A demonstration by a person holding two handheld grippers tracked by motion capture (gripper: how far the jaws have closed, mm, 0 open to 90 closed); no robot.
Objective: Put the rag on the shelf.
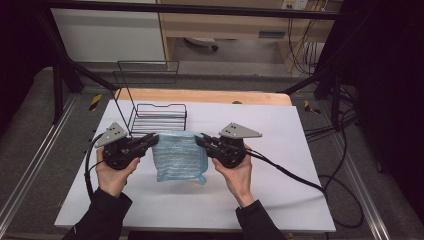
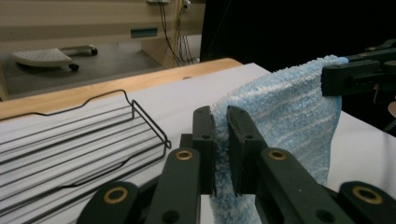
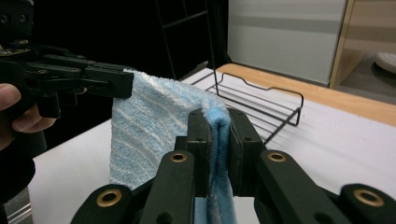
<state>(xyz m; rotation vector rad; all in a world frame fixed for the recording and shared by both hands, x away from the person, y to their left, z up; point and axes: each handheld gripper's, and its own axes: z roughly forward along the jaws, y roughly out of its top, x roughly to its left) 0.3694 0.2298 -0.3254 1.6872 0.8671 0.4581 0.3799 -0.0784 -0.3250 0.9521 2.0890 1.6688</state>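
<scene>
left gripper [image 2: 220, 126]: jaws clenched on the towel's [image 1: 177, 155] left top corner | right gripper [image 3: 218, 128]: jaws clenched on its right top corner | towel: light blue, hanging stretched between them above the white sheet [image 1: 280, 190], near of the wire rack [image 1: 157, 117] | rack: far-left on the sheet, apart from towel
</scene>
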